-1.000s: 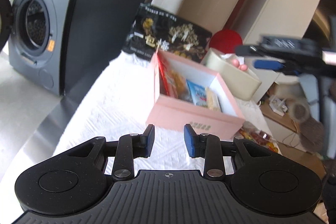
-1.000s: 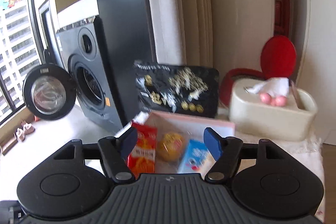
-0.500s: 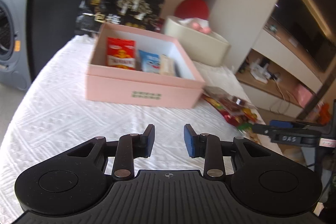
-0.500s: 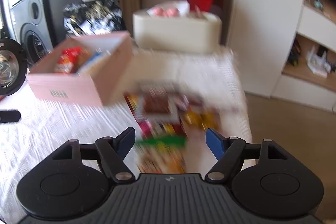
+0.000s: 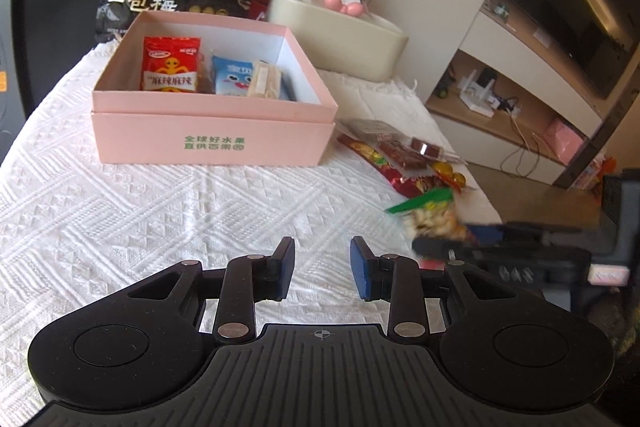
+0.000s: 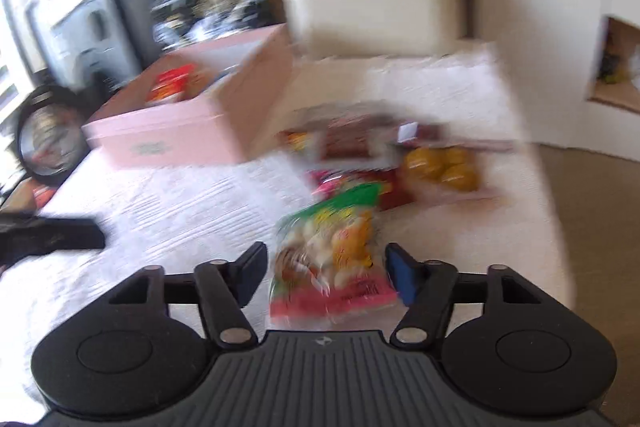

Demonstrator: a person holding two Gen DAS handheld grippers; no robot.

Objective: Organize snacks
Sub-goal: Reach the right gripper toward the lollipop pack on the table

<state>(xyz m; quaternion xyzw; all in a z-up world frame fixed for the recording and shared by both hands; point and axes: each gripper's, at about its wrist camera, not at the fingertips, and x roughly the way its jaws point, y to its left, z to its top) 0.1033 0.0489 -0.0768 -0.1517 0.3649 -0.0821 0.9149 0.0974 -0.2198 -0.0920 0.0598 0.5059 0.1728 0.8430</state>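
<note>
A pink box (image 5: 212, 131) holding snack packets (image 5: 171, 65) sits on a white tablecloth (image 5: 120, 211); loose snacks (image 5: 404, 155) lie beside it, the left gripper (image 5: 322, 263) empty above the cloth.

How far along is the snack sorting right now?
Partly done. The pink box already holds a red packet, a blue packet and a pale bar. In hand: the right gripper, its jaws just closing, straddles the green-topped bag but isn't pressing it yet. Left: the loose pile beside the box. The left gripper is open and empty.
</note>
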